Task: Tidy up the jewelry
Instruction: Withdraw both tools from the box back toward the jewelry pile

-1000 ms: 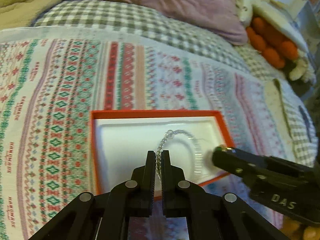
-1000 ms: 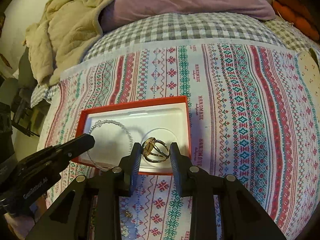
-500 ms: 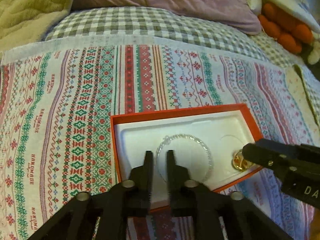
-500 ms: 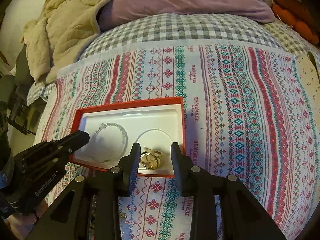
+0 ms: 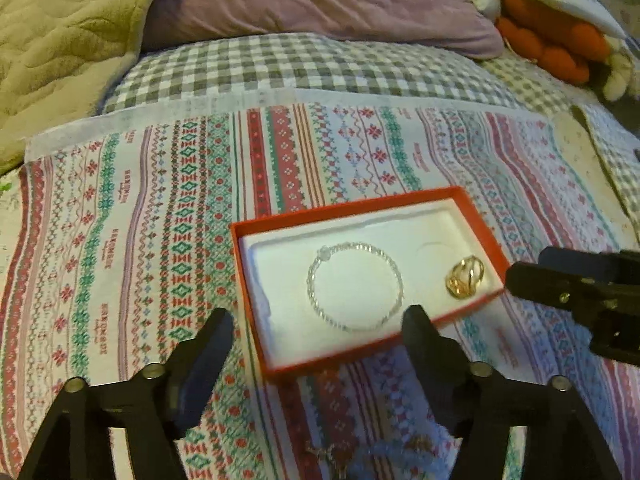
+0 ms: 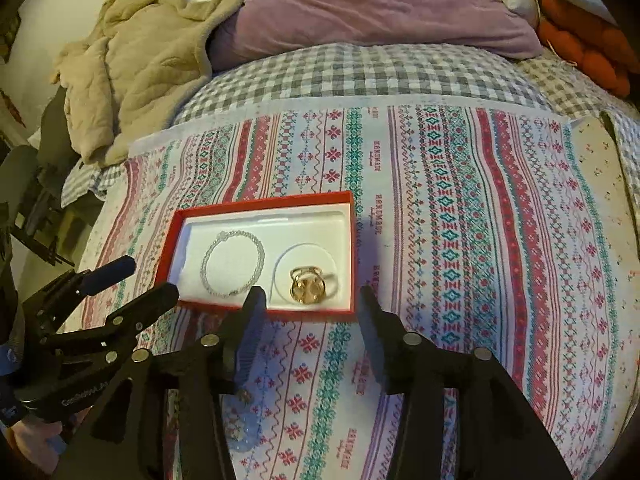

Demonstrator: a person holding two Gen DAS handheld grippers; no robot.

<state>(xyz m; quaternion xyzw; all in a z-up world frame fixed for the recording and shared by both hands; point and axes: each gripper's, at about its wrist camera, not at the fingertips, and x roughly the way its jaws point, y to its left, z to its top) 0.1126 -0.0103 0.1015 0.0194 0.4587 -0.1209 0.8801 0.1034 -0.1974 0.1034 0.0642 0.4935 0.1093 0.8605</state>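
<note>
- the red box [image 5: 362, 276] sat on the patterned cloth [image 5: 160, 208] spread over the bed, its white insert [image 5: 280, 264] facing up and no lid in sight.
- the beaded bracelet [image 5: 354, 286] lay flat as a loop in the insert's left part; the gold ring [image 5: 465, 277] rested in the right part, near the box's front wall, partly over a faint round recess.
- the left gripper [image 5: 318, 326] hung just in front of the box with its jaws spread wide and nothing between them.
- the right gripper [image 6: 312, 304] was likewise wide apart and empty, poised at the front edge of the box below the ring.
- a few more small pieces [image 6: 240, 420] seemed to lie on the cloth close under the grippers, too blurred to name, so i judged the sorting was not finished.
- the main risk, as i saw it: the box stood on soft bedding, so a fingertip pressing its front wall could tip or slide it and spill both pieces.
- the ring looked loose rather than seated, so a nudge might roll it against the bracelet or out over the low wall.
- reaching for the pieces near the grippers, a finger could snag the cloth and drag the box along.
- with both grippers crowding the same front edge, they could knock each other.
</note>
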